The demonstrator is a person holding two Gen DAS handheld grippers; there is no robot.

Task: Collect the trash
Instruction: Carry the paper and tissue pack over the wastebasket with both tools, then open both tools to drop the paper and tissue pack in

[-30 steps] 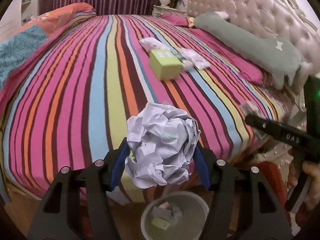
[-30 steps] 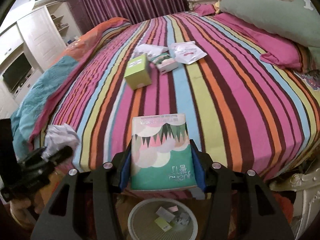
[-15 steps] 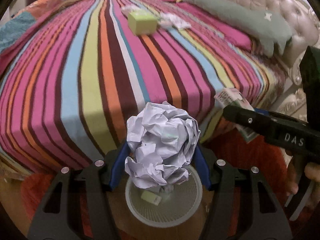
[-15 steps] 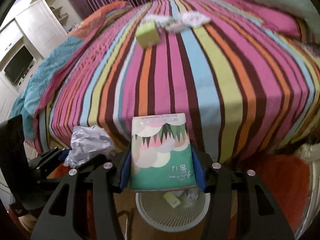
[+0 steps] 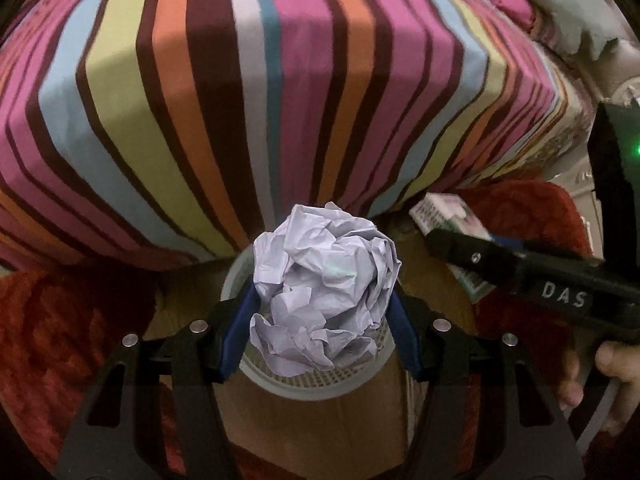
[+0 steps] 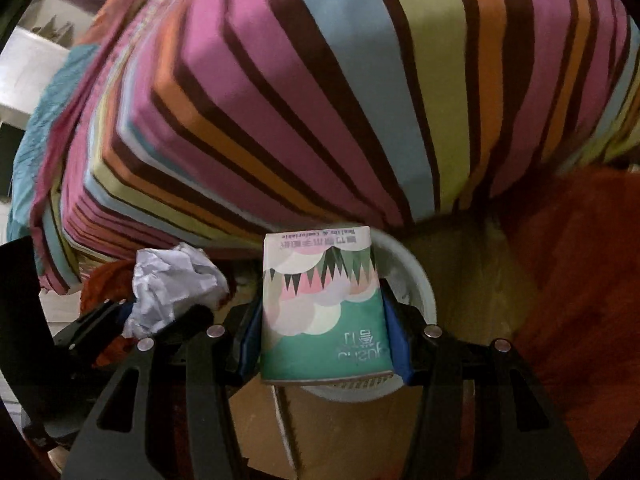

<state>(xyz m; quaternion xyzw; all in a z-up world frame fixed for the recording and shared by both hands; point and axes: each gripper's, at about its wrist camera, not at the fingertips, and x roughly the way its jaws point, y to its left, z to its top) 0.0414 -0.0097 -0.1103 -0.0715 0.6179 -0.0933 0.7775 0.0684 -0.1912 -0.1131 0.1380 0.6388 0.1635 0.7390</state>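
Observation:
My left gripper (image 5: pixel 320 312) is shut on a crumpled white paper ball (image 5: pixel 324 292) and holds it right above the round white mesh waste bin (image 5: pixel 312 386) on the floor. My right gripper (image 6: pixel 322 328) is shut on a green and pink tissue packet (image 6: pixel 322 316), held over the same bin (image 6: pixel 420 288). The paper ball (image 6: pixel 172 288) and the left gripper show at the left of the right wrist view. The packet (image 5: pixel 448 216) and the right gripper's black finger (image 5: pixel 520 268) show at the right of the left wrist view.
The striped bed (image 5: pixel 260 92) hangs over close behind the bin, its edge just beyond both grippers. Red rug (image 5: pixel 60 340) lies on both sides over wooden floor (image 5: pixel 312 424). A grey-green pillow (image 5: pixel 580 12) and the carved bed frame sit at the far right.
Both grippers have tilted down and moved off the bed's foot edge until they hang over the bin. The bed top with the green box has left view. Both grips are unchanged.

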